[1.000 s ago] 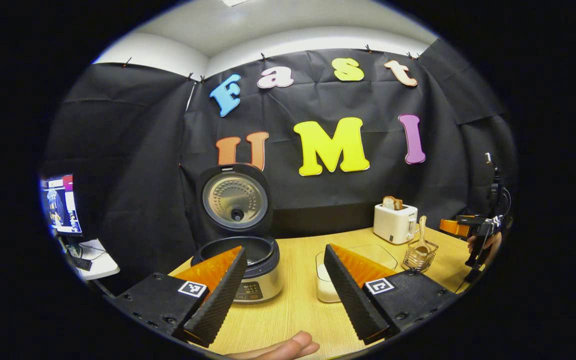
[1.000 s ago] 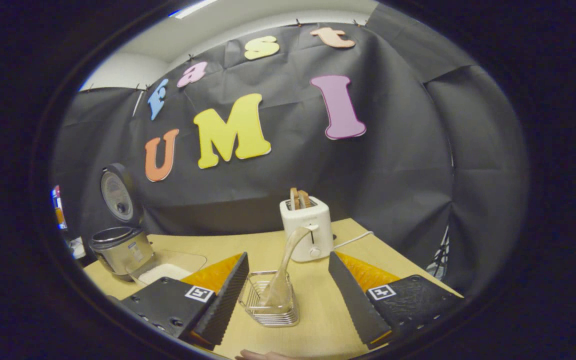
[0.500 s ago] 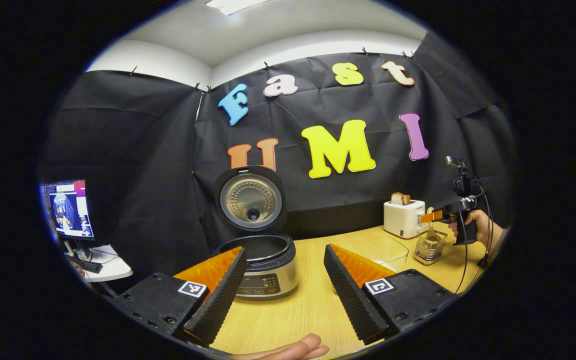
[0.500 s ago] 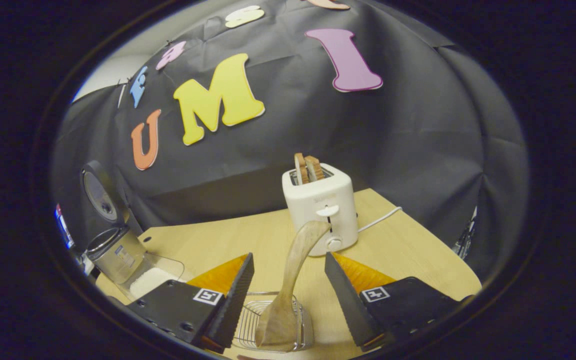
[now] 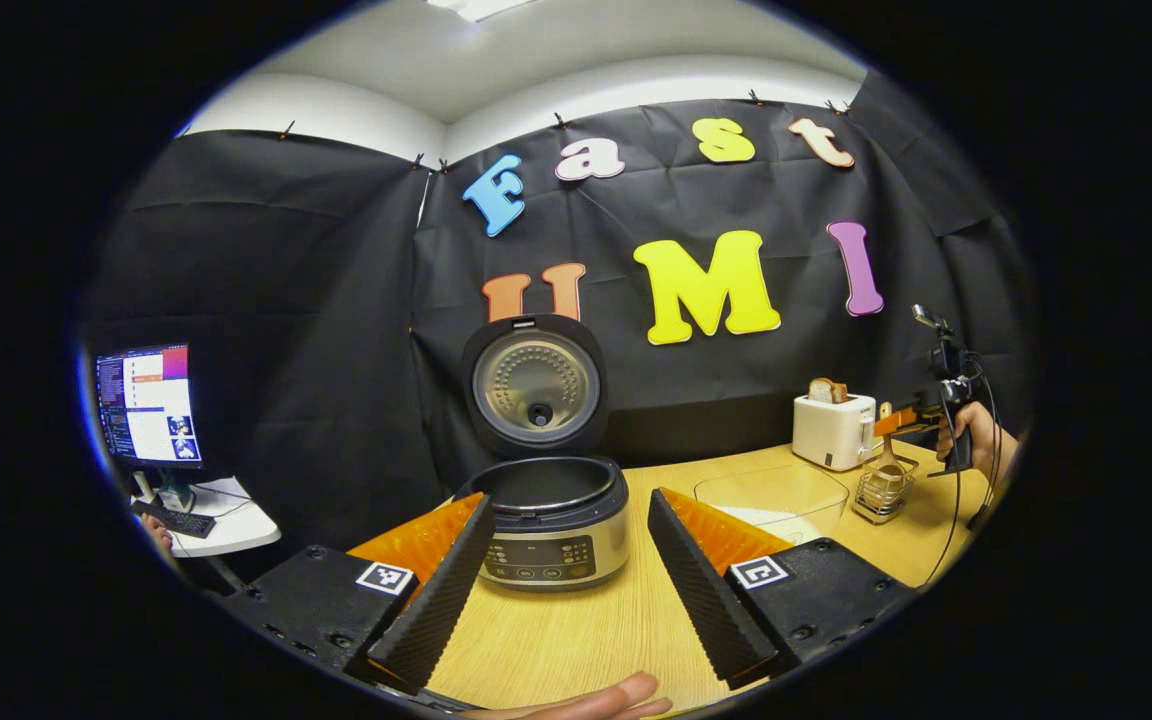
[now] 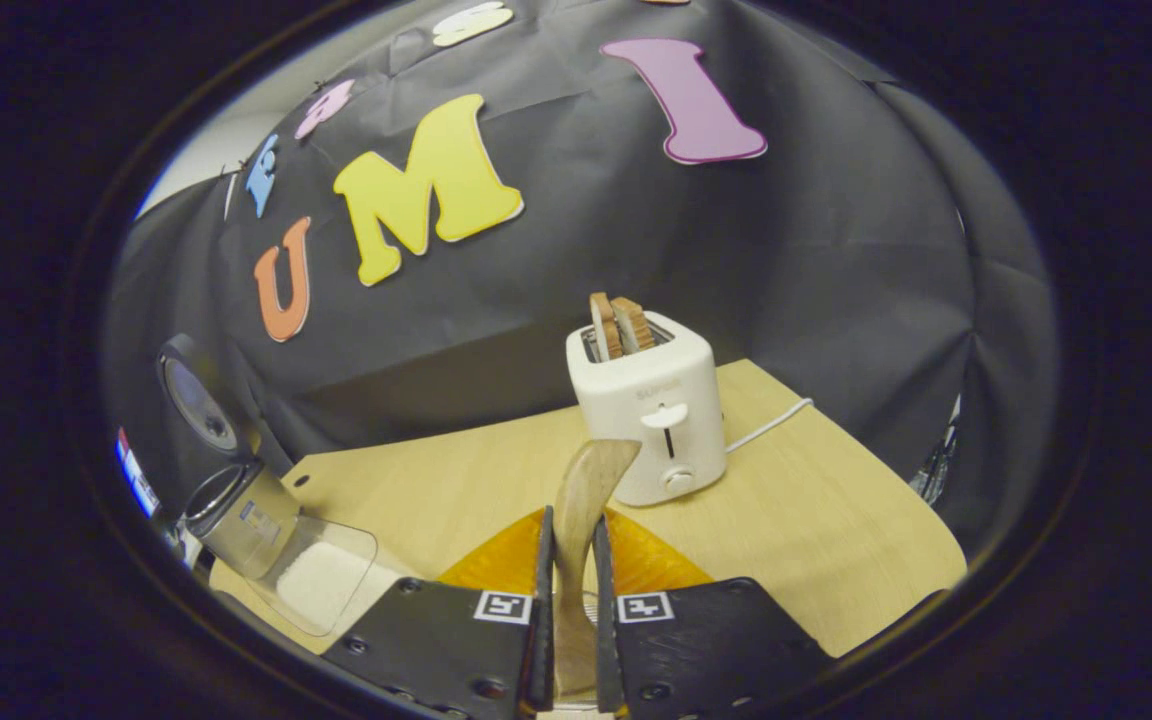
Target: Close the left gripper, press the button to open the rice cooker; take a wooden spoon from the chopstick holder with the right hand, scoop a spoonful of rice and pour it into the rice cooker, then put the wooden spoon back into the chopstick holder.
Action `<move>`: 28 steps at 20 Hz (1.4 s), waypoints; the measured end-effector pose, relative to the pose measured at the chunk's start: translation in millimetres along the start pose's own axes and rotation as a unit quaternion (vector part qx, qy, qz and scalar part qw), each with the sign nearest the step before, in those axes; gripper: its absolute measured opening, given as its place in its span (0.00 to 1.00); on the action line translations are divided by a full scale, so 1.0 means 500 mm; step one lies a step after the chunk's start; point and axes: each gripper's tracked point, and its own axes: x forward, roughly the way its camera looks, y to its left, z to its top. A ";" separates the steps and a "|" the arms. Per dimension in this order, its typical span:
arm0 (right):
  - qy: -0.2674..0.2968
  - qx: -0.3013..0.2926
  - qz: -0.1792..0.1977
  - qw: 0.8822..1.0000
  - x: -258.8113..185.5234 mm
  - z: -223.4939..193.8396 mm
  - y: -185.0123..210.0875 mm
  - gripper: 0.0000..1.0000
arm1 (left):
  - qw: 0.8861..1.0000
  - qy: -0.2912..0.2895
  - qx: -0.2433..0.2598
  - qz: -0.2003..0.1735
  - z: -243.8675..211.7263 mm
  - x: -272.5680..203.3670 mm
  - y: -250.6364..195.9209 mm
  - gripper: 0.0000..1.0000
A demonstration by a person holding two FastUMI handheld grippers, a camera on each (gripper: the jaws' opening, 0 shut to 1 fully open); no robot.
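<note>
Right gripper view: the right gripper (image 6: pixel 570 590) has its jaws pinched on the wooden spoon (image 6: pixel 584 510) handle, its bowl and the chopstick holder (image 5: pixel 882 492) hidden below; left gripper (image 5: pixel 564 585) jaws gape wide before the open rice cooker (image 5: pixel 552 515) on the tabletop (image 5: pixel 586 630)

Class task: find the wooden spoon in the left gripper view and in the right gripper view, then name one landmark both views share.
Left gripper view: far right, the wooden spoon stands in the chopstick holder.
Right gripper view: bottom centre, the spoon is clamped upright.
Shared landmark: the toaster.
</note>
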 end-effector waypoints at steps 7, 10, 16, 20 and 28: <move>-0.060 -0.013 0.013 0.998 -0.100 0.009 0.031 0.10 | 0.999 -0.028 -0.028 -0.011 0.037 -0.022 0.011 0.99; -0.099 -0.043 0.006 0.994 -0.140 0.035 0.050 0.10 | 0.999 -0.018 -0.040 -0.003 0.026 -0.014 0.024 0.99; -0.171 -0.130 -0.006 0.977 -0.233 0.104 0.141 0.10 | 0.999 -0.015 -0.041 -0.005 0.025 -0.012 0.024 0.99; -0.189 -0.170 0.015 0.967 -0.271 0.121 0.261 0.10 | 0.999 -0.017 -0.043 -0.012 0.030 -0.014 0.024 0.99; -0.208 -0.249 0.053 0.944 -0.251 0.090 0.516 0.12 | 1.000 -0.025 -0.013 0.010 0.040 -0.021 0.066 0.99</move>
